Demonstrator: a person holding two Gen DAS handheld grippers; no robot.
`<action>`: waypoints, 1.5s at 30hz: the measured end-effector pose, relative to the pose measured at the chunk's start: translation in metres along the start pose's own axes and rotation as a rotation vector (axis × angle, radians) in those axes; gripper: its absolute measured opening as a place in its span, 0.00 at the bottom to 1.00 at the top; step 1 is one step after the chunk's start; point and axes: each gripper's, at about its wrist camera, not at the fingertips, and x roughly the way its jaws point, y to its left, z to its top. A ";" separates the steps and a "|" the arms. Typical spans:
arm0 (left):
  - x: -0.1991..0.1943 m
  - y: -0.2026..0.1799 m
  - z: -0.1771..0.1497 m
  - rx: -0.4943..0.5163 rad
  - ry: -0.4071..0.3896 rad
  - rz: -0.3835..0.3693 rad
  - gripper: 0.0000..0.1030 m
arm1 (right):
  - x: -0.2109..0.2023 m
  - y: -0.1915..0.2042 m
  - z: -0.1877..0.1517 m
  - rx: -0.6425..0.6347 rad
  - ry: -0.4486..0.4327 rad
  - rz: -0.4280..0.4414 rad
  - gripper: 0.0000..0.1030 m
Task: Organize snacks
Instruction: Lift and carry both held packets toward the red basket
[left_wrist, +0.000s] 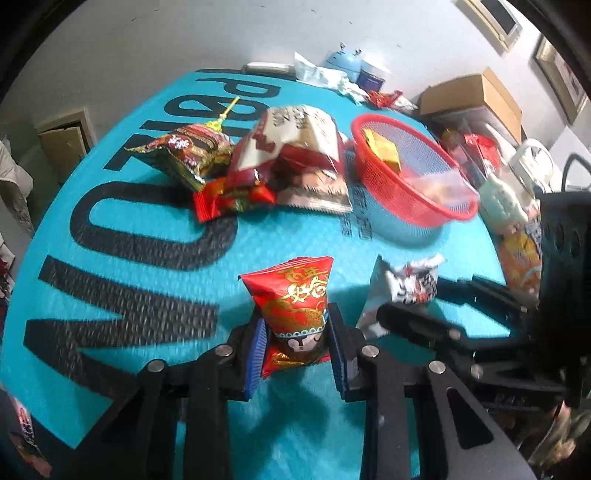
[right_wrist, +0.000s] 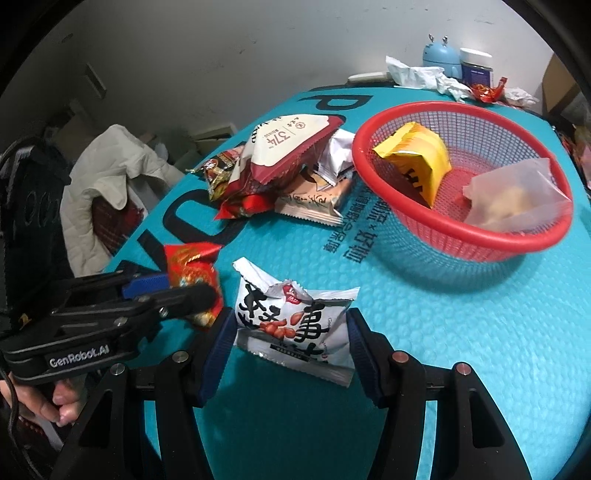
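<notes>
Left gripper (left_wrist: 297, 341) reaches forward low over the teal mat (left_wrist: 147, 258), its jaws clamped on a red snack packet (left_wrist: 295, 310). Right gripper (right_wrist: 291, 345) grips a white peanut packet (right_wrist: 295, 325) beside it. Beyond sits the red basket (right_wrist: 476, 232).

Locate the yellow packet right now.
The yellow packet lies inside the red basket, against its left wall beside a clear bag. The basket stands on the teal mat, right of the snack pile.
</notes>
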 end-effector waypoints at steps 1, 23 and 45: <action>-0.001 -0.001 -0.002 0.006 0.005 0.006 0.29 | -0.001 0.001 -0.001 -0.002 0.001 -0.001 0.58; 0.031 -0.014 -0.001 0.056 0.019 0.036 0.29 | 0.004 -0.009 -0.010 -0.004 0.037 -0.017 0.60; 0.014 -0.010 -0.004 0.003 -0.012 0.015 0.29 | -0.013 -0.009 -0.009 0.000 -0.038 0.008 0.21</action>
